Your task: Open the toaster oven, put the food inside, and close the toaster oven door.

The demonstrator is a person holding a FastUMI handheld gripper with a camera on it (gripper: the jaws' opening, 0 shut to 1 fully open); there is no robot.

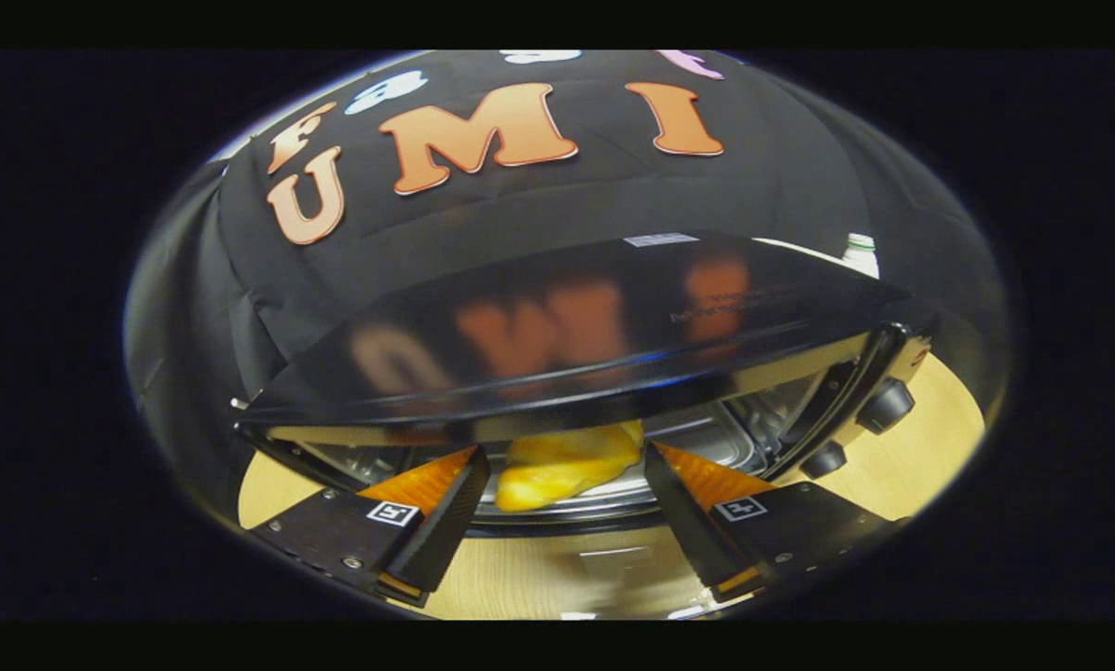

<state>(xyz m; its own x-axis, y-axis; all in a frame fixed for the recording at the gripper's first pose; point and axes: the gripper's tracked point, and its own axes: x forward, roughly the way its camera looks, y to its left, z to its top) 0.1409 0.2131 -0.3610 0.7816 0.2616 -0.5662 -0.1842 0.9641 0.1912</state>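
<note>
Gripper (557, 466) fingers spread wide, nothing held between them. Food (562, 471) lies straight ahead, in gap between fingertips, resting inside toaster oven (725, 447) on its tray; long axis runs across, tilted slightly. Oven top (557, 326) overhangs above. Knobs (884, 405) off to right. Judgement: food placed, door not yet closed.

The gripper (562, 466) has two flat, wedge-shaped fingers (441, 522) on black plates, each plate carrying a small square black-and-white marker (393, 513) and several silver screws (353, 562).
</note>
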